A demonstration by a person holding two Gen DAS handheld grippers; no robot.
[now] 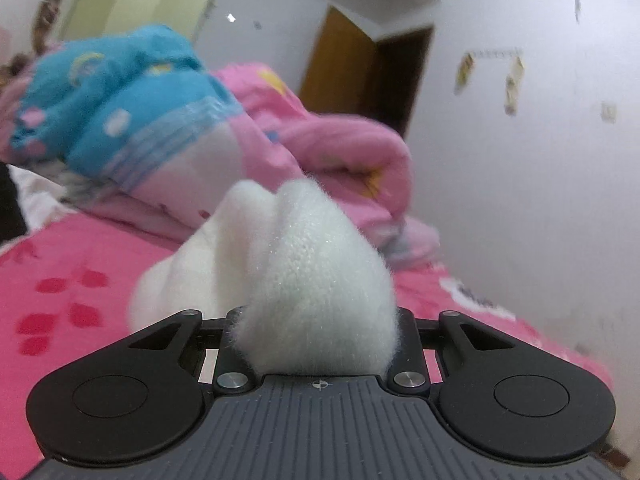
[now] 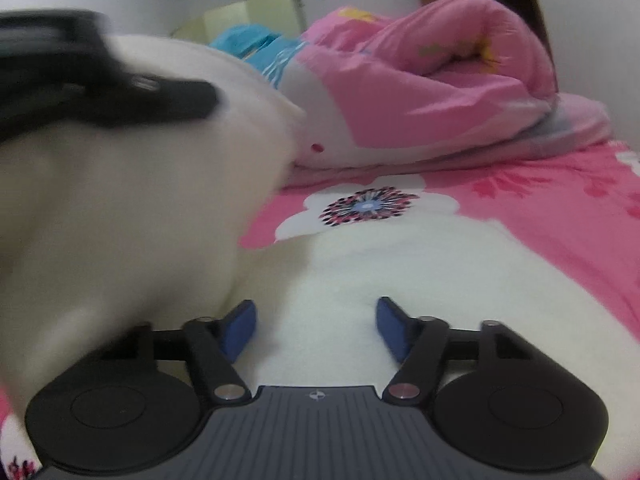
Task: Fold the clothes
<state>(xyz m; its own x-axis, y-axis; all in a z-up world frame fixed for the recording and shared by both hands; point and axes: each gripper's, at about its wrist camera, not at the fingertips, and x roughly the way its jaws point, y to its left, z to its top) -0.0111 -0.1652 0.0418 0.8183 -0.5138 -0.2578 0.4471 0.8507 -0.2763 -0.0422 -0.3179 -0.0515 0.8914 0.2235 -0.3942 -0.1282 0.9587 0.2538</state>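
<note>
My left gripper (image 1: 320, 344) has its jaws pinched tight on a bunch of the white fuzzy garment (image 1: 312, 272), which rises toward 12 o'clock and trails off to 9 o'clock down onto the pink bed (image 1: 72, 264). My right gripper (image 2: 316, 322) stands with jaws wide apart, holding nothing, the garment's flat part spread right under and ahead of it at 12 o'clock. The lifted part hangs at its 10 o'clock, so my left is the nearer one to carry it over.
</note>
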